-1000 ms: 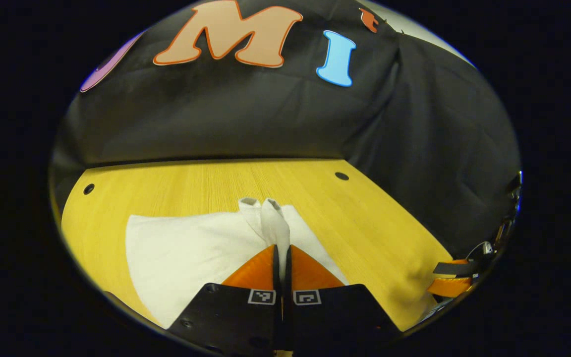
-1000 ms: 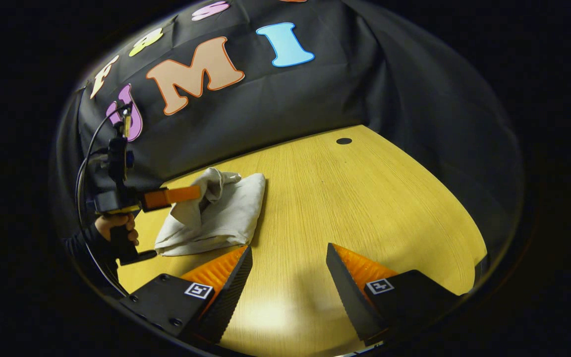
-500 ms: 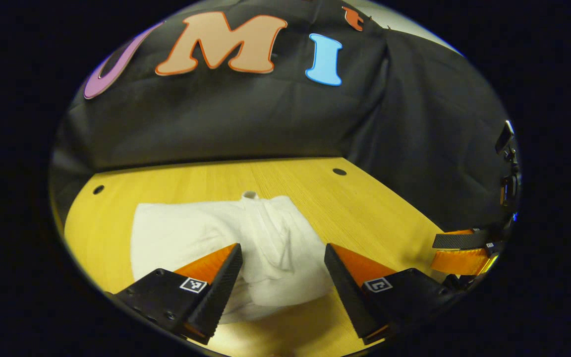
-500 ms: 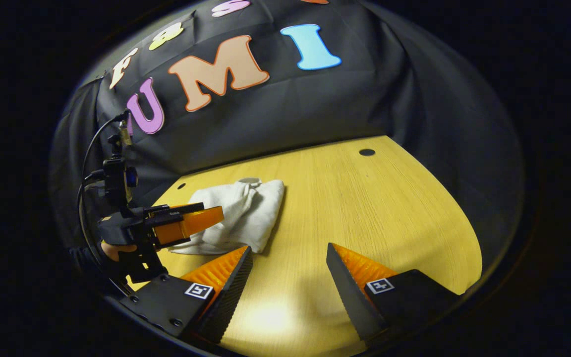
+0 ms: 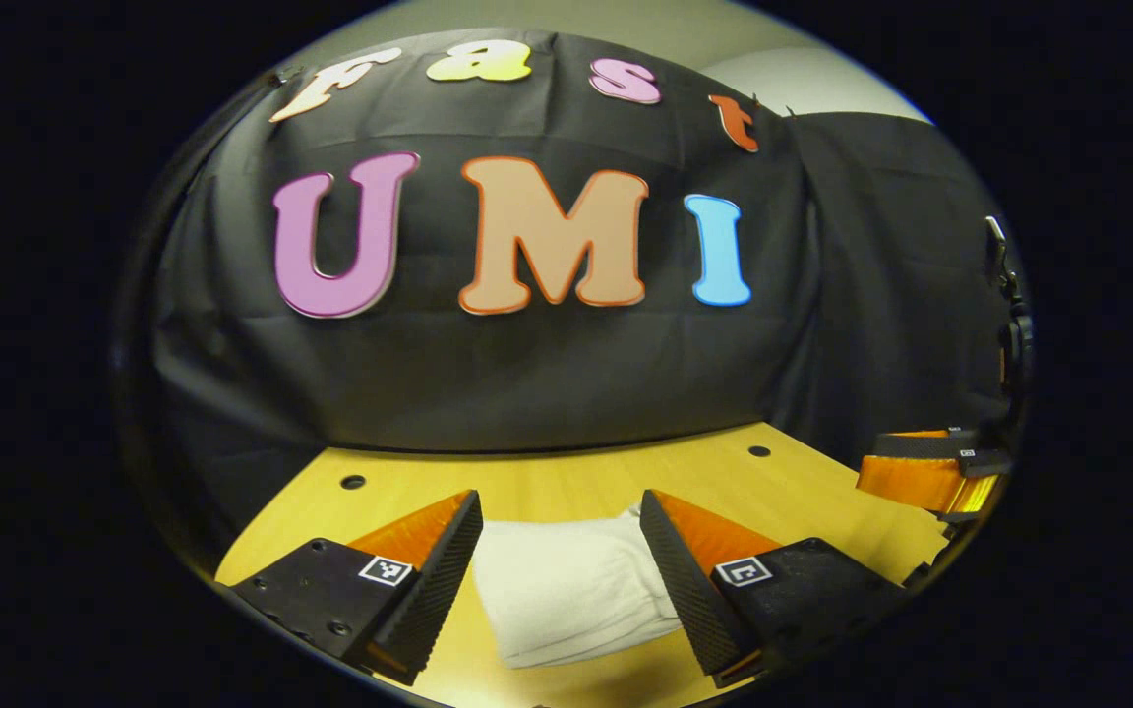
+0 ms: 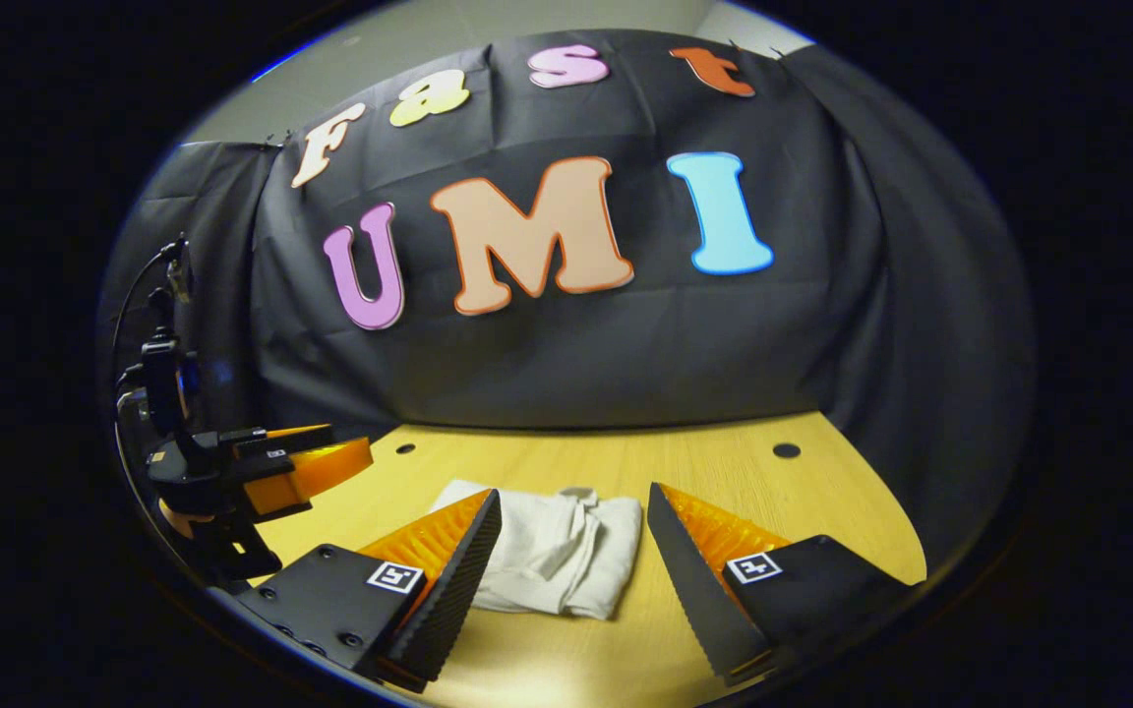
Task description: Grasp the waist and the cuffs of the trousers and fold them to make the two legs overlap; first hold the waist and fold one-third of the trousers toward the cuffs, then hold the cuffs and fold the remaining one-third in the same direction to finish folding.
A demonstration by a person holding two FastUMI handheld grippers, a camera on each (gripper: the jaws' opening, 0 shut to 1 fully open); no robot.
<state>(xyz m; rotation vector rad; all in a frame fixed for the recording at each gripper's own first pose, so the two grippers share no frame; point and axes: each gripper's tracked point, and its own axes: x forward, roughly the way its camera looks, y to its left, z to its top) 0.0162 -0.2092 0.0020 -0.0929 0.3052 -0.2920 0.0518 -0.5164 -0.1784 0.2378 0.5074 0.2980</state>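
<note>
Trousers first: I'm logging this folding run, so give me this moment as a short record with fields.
trousers: white, lying on the table as a compact folded bundle
table: yellow wood
left gripper: open, fingers either side of the bundle in its own view, nothing held
right gripper: open, nothing held
contact: neither gripper grips the cloth
task state: bundle looks fully folded
</note>
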